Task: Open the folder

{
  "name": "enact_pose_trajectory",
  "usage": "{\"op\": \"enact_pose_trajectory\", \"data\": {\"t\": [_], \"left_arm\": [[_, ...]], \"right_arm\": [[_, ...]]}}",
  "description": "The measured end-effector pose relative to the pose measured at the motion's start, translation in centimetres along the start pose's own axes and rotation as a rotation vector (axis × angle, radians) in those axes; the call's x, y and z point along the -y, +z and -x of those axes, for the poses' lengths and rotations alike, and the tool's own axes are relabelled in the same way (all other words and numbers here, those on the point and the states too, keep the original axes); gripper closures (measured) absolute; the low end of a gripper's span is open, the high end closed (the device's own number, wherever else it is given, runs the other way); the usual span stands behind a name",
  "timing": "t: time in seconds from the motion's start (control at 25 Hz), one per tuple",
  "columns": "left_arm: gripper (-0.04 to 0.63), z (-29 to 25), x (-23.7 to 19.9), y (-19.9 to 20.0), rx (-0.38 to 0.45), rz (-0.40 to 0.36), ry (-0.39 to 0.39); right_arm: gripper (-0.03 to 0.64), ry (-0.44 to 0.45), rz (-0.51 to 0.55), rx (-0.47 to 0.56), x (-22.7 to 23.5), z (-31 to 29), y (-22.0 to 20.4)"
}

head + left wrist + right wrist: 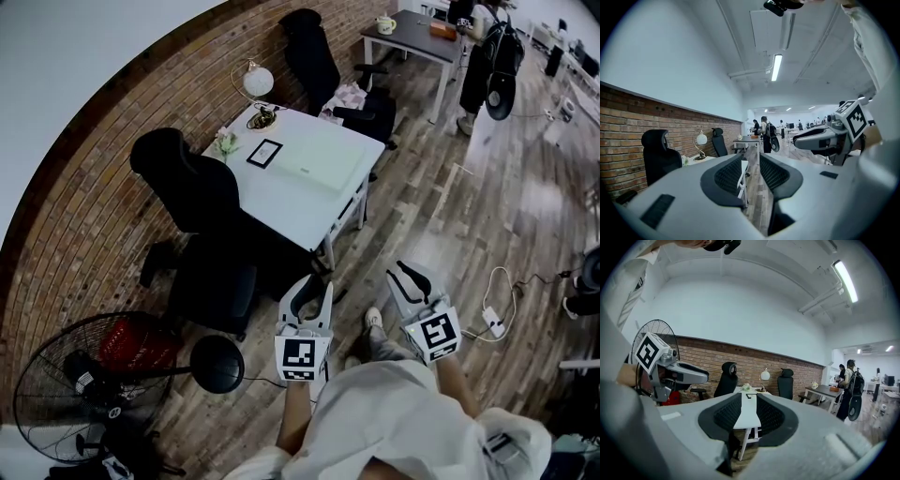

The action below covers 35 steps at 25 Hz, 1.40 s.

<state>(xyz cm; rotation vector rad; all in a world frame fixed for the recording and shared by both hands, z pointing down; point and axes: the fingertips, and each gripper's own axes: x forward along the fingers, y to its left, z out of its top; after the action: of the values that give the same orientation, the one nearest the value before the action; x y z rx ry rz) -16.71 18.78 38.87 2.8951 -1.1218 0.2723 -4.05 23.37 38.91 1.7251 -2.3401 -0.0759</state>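
A pale folder (324, 161) lies shut and flat on the white table (281, 202), some way ahead of me. My left gripper (309, 289) and right gripper (413, 277) hang side by side over the wooden floor, short of the table's near corner. Both point toward it. In the left gripper view, the left gripper (752, 169) stands open with only floor and a table leg showing through the gap. In the right gripper view, the right gripper (748, 414) is open too, the white table (749, 405) framed between its jaws. Neither holds anything.
A black office chair (192, 202) stands at the table's left side, another (314, 52) behind it. On the table are a globe lamp (257, 82), a black-framed card (264, 152) and a small plant (226, 143). A floor fan (89, 384) is at my left, a power strip (493, 322) at my right.
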Motion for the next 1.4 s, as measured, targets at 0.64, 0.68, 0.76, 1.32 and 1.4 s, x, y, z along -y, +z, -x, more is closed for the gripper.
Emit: {"op": "enact_pose_trajectory", "data": {"t": [0.64,0.68,0.76,1.32,1.4], "left_arm": [[0.474,-10.0,-2.4,0.9,-0.025,-0.015,0.045],[0.474,-10.6,-2.6,1.1,-0.027,-0.014,0.049],[0.474,-11.8,-2.9,1.2,-0.030,-0.013,0.056],[0.474,-17.8,-2.9,2.2,-0.064,-0.011,0.124],[0.474,-18.4,-2.8,2.3,-0.069,-0.014,0.134]], "right_arm": [[0.531,0.050,-0.008,0.020,8.4,-7.1,-1.0],[0.531,0.055,-0.008,0.021,8.9,-7.6,-1.0],[0.531,0.062,-0.019,0.013,9.9,-8.4,-1.0],[0.531,0.124,-0.040,0.019,16.1,-11.8,-1.6],[0.531,0.130,-0.056,0.016,16.8,-12.0,-1.8]]}}
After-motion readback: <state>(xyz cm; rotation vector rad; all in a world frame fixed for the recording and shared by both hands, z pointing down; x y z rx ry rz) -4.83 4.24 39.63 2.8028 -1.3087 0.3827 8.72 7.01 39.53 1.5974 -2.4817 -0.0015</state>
